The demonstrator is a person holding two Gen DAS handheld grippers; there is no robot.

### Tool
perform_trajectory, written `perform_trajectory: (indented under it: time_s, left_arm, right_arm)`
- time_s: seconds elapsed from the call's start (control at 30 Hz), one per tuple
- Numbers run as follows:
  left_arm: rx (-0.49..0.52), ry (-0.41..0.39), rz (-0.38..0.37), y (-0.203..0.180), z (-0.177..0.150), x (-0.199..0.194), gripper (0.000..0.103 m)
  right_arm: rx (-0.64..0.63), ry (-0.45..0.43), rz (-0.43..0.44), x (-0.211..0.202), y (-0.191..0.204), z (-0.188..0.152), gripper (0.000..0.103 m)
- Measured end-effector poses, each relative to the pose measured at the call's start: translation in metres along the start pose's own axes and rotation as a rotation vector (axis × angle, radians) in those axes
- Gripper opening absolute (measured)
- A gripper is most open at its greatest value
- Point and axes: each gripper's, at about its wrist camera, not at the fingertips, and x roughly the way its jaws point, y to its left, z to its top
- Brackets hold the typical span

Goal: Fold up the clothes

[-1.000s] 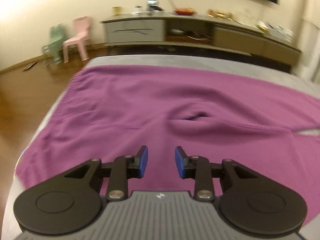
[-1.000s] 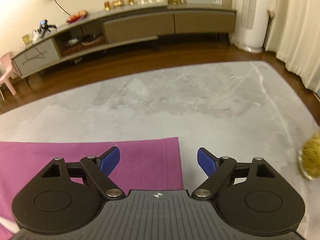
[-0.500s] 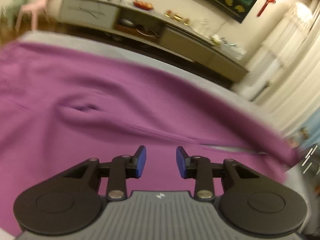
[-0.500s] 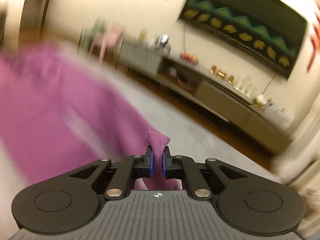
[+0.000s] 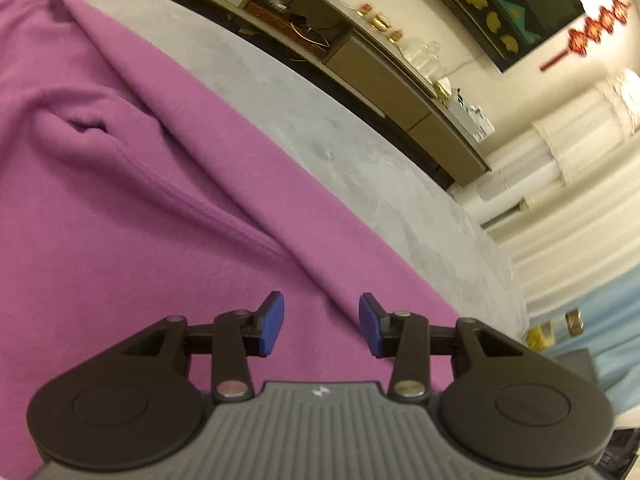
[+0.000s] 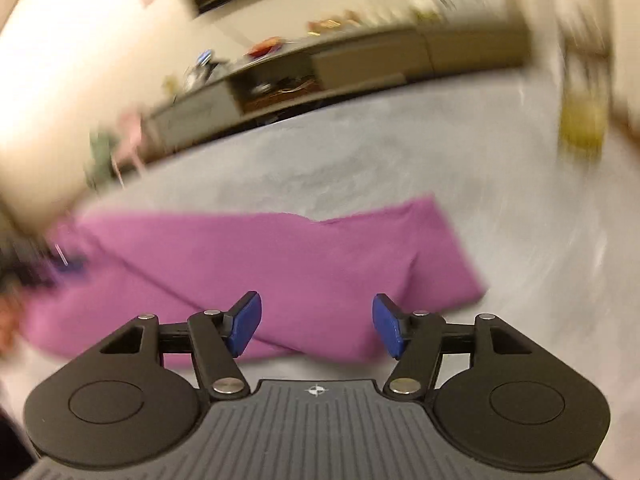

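Looking along our left gripper (image 5: 321, 325), we see its blue pads spread apart with nothing between them, hovering over the purple garment (image 5: 132, 184). The cloth lies spread on the grey marbled surface (image 5: 360, 148), filling the near and left part of that view. A stitched seam (image 5: 208, 208) runs diagonally across it, and a long fold ridge passes just ahead of the pads. Farther left, a small dark pocket of bunched fabric (image 5: 86, 126) shows.

Our right gripper (image 6: 316, 326) is likewise parted and empty, its pads above the near edge of the garment (image 6: 280, 264). In this blurred view, one part of the cloth lies folded across the rest, ending in a squared end (image 6: 436, 248) on the right. Bare grey surface (image 6: 520, 280) lies beyond and to the right of it.

Farther off, a long low cabinet (image 5: 392, 76) stands against the wall, with small items on top that we cannot make out clearly. Above it hangs a dark framed picture (image 5: 516, 8), with a red hanging ornament (image 5: 588, 28) beside it. Pale curtains (image 5: 580, 200) close the right of the left view.
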Motion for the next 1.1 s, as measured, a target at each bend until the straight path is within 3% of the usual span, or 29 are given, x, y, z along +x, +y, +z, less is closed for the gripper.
perform_trajectory:
  time_s: [0.07, 0.17, 0.27, 0.43, 0.47, 0.53, 0.63, 0.73, 0.8, 0.87, 1.0, 1.1]
  left_arm:
    - [-0.014, 0.001, -0.005, -0.003, 0.004, 0.008, 0.041]
    - [-0.009, 0.01, -0.006, -0.01, 0.009, 0.02, 0.043]
    - [-0.003, 0.023, 0.005, -0.013, 0.014, 0.03, 0.044]
    - [-0.039, 0.04, 0.011, -0.008, 0.019, 0.046, 0.045]
    - [-0.045, 0.045, 0.012, -0.007, 0.018, 0.05, 0.045]
    - [-0.059, 0.057, 0.012, -0.006, 0.018, 0.058, 0.045]
    - [-0.049, 0.046, 0.006, -0.011, 0.016, 0.065, 0.053]
    - [-0.054, 0.032, 0.012, -0.015, 0.019, 0.07, 0.053]
    - [-0.068, 0.015, 0.015, -0.016, 0.021, 0.071, 0.047]
    - [-0.082, -0.001, 0.017, -0.017, 0.022, 0.072, 0.002]
    - [-0.056, -0.039, 0.024, -0.029, 0.023, 0.067, 0.001]
    - [-0.022, -0.077, 0.01, -0.037, 0.007, 0.041, 0.001]
  right_arm:
    - [0.169, 0.016, 0.007, 0.009, -0.015, 0.001, 0.064]
    - [0.294, 0.016, -0.023, 0.013, -0.029, -0.006, 0.064]
    - [0.352, 0.028, -0.035, 0.018, -0.034, -0.012, 0.065]
    - [0.316, 0.06, -0.044, 0.022, -0.025, -0.026, 0.068]
    - [0.296, 0.063, -0.042, 0.025, -0.022, -0.025, 0.064]
    - [0.252, 0.045, -0.027, 0.029, -0.015, -0.02, 0.018]
    - [0.232, -0.061, 0.064, 0.017, -0.009, -0.01, 0.009]
    - [0.26, -0.126, 0.128, 0.006, -0.012, -0.006, 0.009]
    - [0.289, -0.136, 0.146, 0.005, -0.017, -0.005, 0.009]
    - [0.323, -0.129, 0.15, 0.006, -0.023, -0.005, 0.009]
    - [0.35, -0.107, 0.14, 0.011, -0.033, -0.002, 0.009]
    - [0.369, -0.09, 0.131, 0.014, -0.04, 0.001, 0.009]
